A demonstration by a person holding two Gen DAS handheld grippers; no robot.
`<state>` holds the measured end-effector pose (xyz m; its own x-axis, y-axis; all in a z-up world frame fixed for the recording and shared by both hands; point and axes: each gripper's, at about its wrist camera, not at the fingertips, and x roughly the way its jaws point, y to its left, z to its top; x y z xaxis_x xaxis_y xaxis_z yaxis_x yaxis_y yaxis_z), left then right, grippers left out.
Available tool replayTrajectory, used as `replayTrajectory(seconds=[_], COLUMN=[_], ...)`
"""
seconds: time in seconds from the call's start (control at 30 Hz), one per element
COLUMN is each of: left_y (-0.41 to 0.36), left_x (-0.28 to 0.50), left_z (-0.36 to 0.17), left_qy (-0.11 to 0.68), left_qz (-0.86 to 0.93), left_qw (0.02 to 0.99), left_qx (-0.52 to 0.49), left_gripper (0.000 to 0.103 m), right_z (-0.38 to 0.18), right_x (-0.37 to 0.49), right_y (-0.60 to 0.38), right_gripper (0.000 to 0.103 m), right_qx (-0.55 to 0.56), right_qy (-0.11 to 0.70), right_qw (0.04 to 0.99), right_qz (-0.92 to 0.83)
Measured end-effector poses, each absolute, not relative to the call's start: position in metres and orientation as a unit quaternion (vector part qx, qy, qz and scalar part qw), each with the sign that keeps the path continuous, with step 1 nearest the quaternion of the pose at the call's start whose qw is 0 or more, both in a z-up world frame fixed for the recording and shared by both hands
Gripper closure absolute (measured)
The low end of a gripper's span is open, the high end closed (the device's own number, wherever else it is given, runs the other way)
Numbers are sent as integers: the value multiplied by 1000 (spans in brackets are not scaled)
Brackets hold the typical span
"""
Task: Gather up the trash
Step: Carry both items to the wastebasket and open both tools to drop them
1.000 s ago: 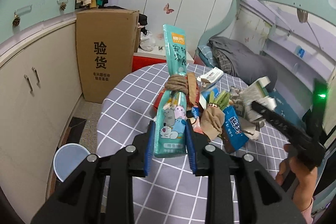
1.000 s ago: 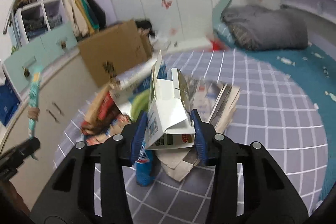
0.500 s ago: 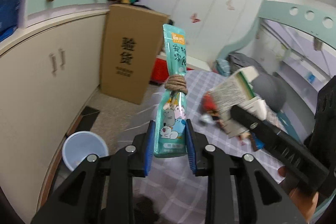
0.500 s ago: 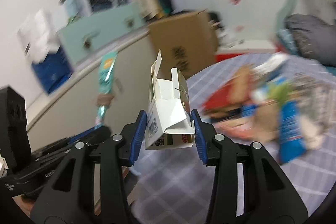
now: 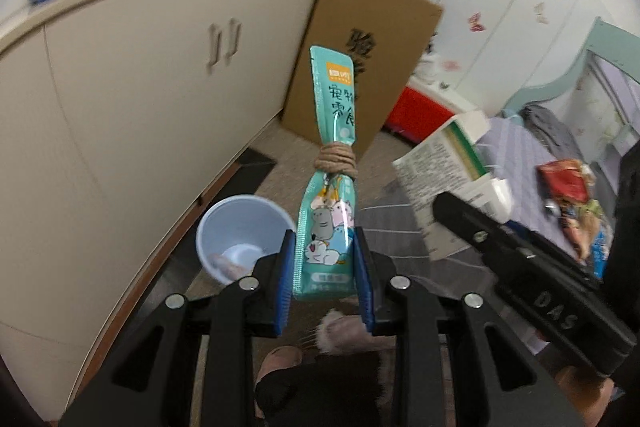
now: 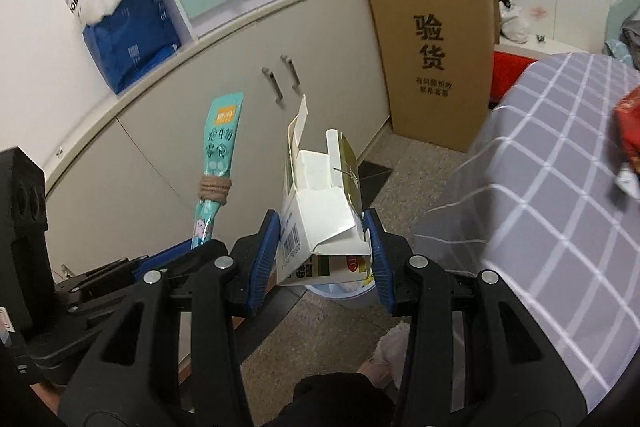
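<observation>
Standing upright between blue pads, a teal snack pouch (image 5: pixel 326 211) with brown cord wound round its middle is clenched in the left hand-held gripper (image 5: pixel 325 281), just above and right of the pale blue trash bin (image 5: pixel 240 237) on the floor. The right hand-held gripper (image 6: pixel 325 261) grasps an opened white carton (image 6: pixel 320 219) directly over that bin. Beyond the bin stand beige cabinets (image 6: pixel 256 99) and a cardboard box (image 6: pixel 434 47); right of it, the checked-cloth surface (image 6: pixel 560 187).

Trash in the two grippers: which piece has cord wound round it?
The teal snack pouch in the left gripper; the right gripper holds an opened white carton.
</observation>
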<state>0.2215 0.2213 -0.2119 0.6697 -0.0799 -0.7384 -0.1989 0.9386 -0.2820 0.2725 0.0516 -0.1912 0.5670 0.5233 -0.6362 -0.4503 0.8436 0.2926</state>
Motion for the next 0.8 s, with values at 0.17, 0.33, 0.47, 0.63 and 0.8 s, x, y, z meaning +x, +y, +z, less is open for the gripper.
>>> replayTrajectory(seconds=[0.17,0.33,0.47,0.63,0.8], left_y=[237,255,263,266,273], left_x=[243,283,305,291,278], left_z=[-225,-227,-229,-229,-233], left_qy=[417,414,418,413,414], left_qz=[43,69,99,105,119], left_qw=[891,892,890,890,887], left_qx=[-176,-167,-155,-159,-169], left_gripper=[76,51,20,20,20], right_z=[-201,-200,-206,-214,-216], right_x=[289,306,316,317,315], right_y=[63,70,75,77,82], right_gripper=[60,60,60,60,60], right_qx=[63,79,81,77,76], right_qy=[373,358,366,375,383], right_qw=[883,891,889,886,881], right_qz=[278,268,265,262,267])
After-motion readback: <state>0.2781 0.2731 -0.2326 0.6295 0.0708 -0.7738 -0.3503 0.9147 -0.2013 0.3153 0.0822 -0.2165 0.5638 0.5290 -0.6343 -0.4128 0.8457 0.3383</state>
